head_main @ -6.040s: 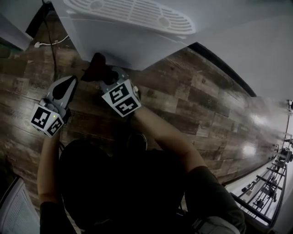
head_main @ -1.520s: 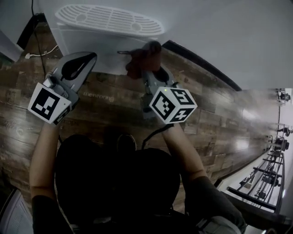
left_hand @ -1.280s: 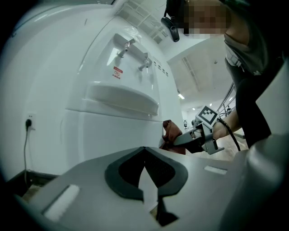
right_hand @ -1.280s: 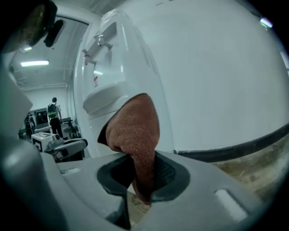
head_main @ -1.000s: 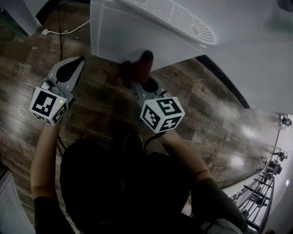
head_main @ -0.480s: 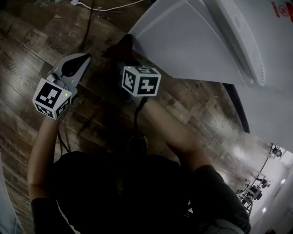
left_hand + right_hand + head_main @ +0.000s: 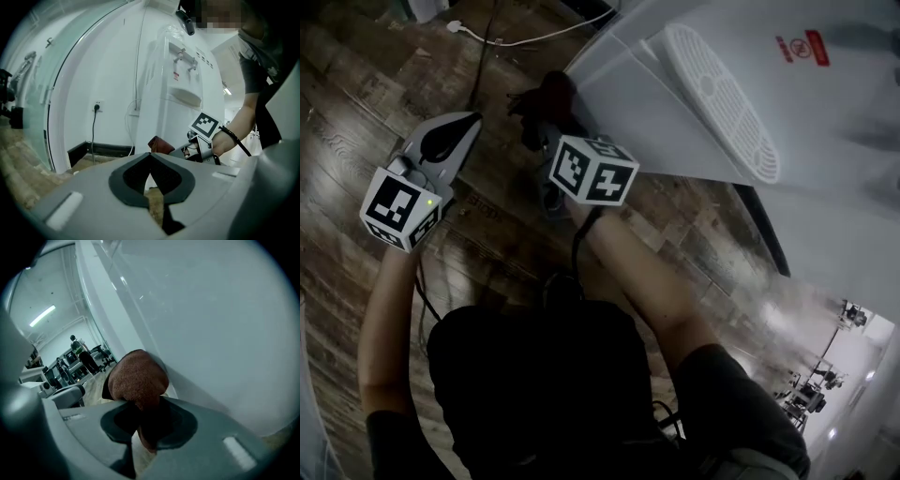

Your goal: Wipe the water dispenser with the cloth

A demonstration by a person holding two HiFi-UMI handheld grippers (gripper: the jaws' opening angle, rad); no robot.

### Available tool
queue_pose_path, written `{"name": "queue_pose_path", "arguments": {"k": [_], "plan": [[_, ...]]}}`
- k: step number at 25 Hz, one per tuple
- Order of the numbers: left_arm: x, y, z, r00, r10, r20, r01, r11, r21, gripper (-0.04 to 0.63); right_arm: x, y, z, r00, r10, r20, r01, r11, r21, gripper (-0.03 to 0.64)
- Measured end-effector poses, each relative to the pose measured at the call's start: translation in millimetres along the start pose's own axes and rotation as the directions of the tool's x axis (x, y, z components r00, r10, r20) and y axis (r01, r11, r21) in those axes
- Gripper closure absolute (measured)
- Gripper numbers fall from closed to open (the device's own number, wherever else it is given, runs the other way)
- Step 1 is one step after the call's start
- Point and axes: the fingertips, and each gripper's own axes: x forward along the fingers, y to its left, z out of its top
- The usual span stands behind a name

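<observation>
Cloth (image 7: 137,378): a reddish-brown wad, clamped in the right gripper (image 7: 546,127). The jaws are closed down on its lower fold, and the bulk bulges out past the tips.

Position: the wad sits low against the white side panel of the water dispenser (image 7: 675,108), close to the panel's near corner edge and not far above the wooden floor (image 7: 356,94). In the right gripper view the cloth appears to touch the panel. The panel lies just ahead and to the right of the jaws.

Left gripper (image 7: 467,122): jaws brought together tip to tip, nothing between them. It hangs over the floor to the left of the right gripper, apart from the dispenser, and takes no part in the wiping. The right gripper is plainly the nearer one.

Assessment: wiping of the lower side panel appears to be under way. The panel's long axis runs upward toward the drip grille (image 7: 722,103), so the next stroke probably needs the wad kept pressed rightward into the panel while it travels along that length. A white cable (image 7: 525,37) lies on the floor beyond, clear of both grippers.
</observation>
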Motion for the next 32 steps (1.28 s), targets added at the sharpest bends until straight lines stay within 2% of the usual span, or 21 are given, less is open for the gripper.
{"name": "queue_pose_path", "arguments": {"k": [2,5,12,16,25,32], "plan": [[-8,-4,33,1.000,0.016,0.005,-0.016,1.000,-0.005,0.578,-19,15,25,1.000,-0.002,0.016,0.002,1.000,0.025,0.554],[-23,-17,81,0.999,0.037,0.011,-0.037,0.998,-0.050,0.578,-46,37,58,1.000,-0.009,0.011,0.009,0.999,0.037,0.554],[-51,-58,175,0.999,0.007,-0.042,-0.011,0.995,-0.095,0.578,-106,81,128,0.999,-0.035,0.013,0.033,0.989,0.142,0.554],[-60,-73,237,0.999,-0.001,-0.042,-0.004,0.993,-0.122,0.578,-145,112,171,0.999,-0.031,0.017,0.028,0.986,0.165,0.554],[-66,-96,391,0.999,-0.029,0.028,0.032,0.993,-0.113,0.578,-232,167,284,0.996,-0.035,0.083,0.016,0.976,0.216,0.554],[-78,-109,473,0.996,-0.045,0.080,0.051,0.995,-0.080,0.578,-296,210,361,0.983,-0.032,0.182,-0.019,0.963,0.269,0.554]]}}
